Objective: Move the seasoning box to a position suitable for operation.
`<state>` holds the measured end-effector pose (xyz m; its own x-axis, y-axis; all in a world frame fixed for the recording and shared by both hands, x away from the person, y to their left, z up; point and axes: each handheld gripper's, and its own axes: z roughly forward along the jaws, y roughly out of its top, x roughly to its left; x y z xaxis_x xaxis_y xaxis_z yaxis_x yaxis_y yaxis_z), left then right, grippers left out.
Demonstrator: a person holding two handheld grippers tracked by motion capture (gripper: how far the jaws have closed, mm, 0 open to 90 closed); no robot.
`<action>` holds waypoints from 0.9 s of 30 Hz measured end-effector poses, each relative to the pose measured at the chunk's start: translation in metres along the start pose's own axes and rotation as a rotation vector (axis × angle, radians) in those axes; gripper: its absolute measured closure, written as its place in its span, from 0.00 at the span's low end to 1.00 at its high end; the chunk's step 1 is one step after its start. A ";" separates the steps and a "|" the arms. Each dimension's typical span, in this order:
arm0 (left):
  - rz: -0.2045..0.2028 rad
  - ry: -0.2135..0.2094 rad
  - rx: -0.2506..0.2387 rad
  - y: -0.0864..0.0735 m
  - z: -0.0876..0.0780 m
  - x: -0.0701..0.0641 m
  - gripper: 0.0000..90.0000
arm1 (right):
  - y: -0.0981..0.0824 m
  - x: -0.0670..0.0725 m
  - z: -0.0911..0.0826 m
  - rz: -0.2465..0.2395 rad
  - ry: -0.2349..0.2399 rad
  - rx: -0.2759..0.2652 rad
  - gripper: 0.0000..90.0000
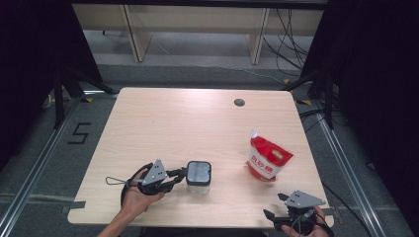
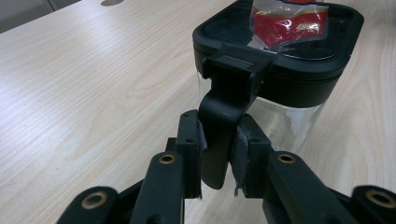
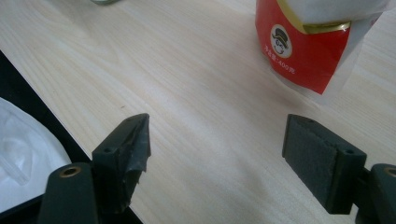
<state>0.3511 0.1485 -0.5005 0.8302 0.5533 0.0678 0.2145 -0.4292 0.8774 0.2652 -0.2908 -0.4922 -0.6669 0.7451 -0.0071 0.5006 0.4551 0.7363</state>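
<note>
on the pale wooden tabletop a clear container with a black lid stands near the front edge, left of centre in the high view. the left gripper lies level beside it, held in the person's left hand, and its fingers are closed on the black latch tab that hangs down from the lid's near edge; the left gripper view shows the tab pinched between the two pads, with its lower end passing out of sight behind them. the container's clear wall is hard to read below the lid, and what is inside cannot be made out; the red patch on the lid may be a reflection of the pouch or the pouch seen beyond it. a red and white pouch stands to the right of the container, well apart from it, with its spout at the top left corner. the right gripper rests at the front right corner of the tabletop, in the right hand, partly cut off by the bottom of the high view. its fingers stand wide apart with only bare wood between them, and the pouch sits ahead of them, untouched, its top cut off by the frame. a small dark round hole sits near the far edge.
</note>
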 end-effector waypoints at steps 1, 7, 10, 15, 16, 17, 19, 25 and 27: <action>0.000 0.000 0.000 0.000 0.000 0.000 0.82 | 0.000 0.001 0.000 0.011 0.002 0.006 0.27; -0.009 -0.009 -0.001 -0.001 0.001 0.000 0.82 | 0.000 0.000 0.000 -0.004 0.009 0.004 0.27; 0.003 -0.034 0.002 -0.001 0.004 -0.004 0.82 | 0.000 0.001 0.000 0.000 0.000 0.003 0.27; 0.017 -0.066 -0.008 0.001 0.008 -0.009 0.82 | -0.001 0.001 0.001 0.001 0.008 0.012 0.27; 0.021 -0.064 -0.004 0.002 0.009 -0.011 0.82 | 0.000 0.001 0.001 0.002 0.010 0.012 0.27; 0.021 -0.064 -0.004 0.002 0.009 -0.011 0.82 | 0.000 0.001 0.001 0.002 0.010 0.012 0.27; 0.029 -0.080 -0.007 0.004 0.012 -0.013 0.82 | -0.001 0.001 0.001 -0.018 0.003 0.004 0.27; 0.051 -0.109 -0.011 0.011 0.023 -0.023 0.82 | -0.001 0.003 0.001 -0.011 0.014 0.015 0.30; 0.050 -0.115 -0.009 0.012 0.023 -0.024 0.82 | 0.000 0.002 0.001 -0.025 0.015 0.011 0.30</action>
<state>0.3454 0.1131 -0.5029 0.8934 0.4457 0.0567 0.1673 -0.4470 0.8788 0.2640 -0.2888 -0.4932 -0.6877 0.7258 -0.0149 0.4898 0.4791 0.7284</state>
